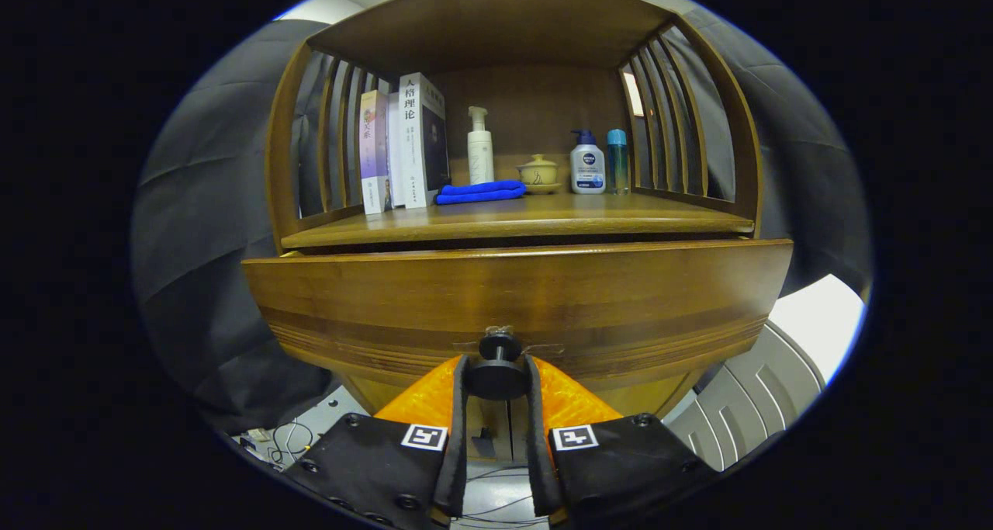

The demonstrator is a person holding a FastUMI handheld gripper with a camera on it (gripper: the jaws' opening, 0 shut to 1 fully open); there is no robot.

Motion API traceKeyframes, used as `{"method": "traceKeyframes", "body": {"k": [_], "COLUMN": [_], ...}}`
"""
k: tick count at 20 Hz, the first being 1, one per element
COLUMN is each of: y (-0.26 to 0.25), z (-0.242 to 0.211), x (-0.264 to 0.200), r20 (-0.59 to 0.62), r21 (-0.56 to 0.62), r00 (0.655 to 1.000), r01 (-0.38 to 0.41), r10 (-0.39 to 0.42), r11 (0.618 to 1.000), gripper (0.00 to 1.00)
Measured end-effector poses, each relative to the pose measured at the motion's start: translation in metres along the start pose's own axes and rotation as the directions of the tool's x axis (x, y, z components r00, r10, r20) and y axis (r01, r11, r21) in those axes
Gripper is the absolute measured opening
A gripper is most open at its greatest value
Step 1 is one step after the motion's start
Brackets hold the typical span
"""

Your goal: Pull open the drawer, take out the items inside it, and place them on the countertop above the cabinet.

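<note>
Drawer knob (497, 372) pinched between the tool (497, 381) fingers, at 6 o'clock on the drawer front (512, 297); the clenched hold looks meant for a straight pull. Drawer partly out, interior hidden. Table (512, 218) above has bare room along its front edge; books (403, 146), blue cloth (481, 192), bottles (587, 163) crowd 12 o'clock.

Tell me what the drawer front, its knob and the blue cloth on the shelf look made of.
Drawer front: apparently varnished wood, brown grain with a soft sheen. Knob, clamped in the gripper: dark and matte, metal or plastic, unclear. Blue cloth: soft folded fabric, possibly microfibre.
</note>
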State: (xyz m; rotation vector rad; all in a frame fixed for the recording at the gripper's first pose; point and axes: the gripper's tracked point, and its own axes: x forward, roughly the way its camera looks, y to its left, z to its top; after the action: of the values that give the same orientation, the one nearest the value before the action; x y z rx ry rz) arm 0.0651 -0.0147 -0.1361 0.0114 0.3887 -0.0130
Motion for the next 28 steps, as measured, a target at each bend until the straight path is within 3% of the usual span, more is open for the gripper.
{"method": "traceKeyframes", "body": {"k": [14, 28], "y": [0.005, 0.010], "z": [-0.027, -0.042], "x": [-0.056, -0.092], "r20": [-0.058, -0.098], "r21": [0.030, -0.051], "r00": [0.997, 0.992], "r01": [-0.045, -0.089], "r10": [0.047, 0.083], "r11": [0.999, 0.995], "gripper": [0.35, 0.35]}}
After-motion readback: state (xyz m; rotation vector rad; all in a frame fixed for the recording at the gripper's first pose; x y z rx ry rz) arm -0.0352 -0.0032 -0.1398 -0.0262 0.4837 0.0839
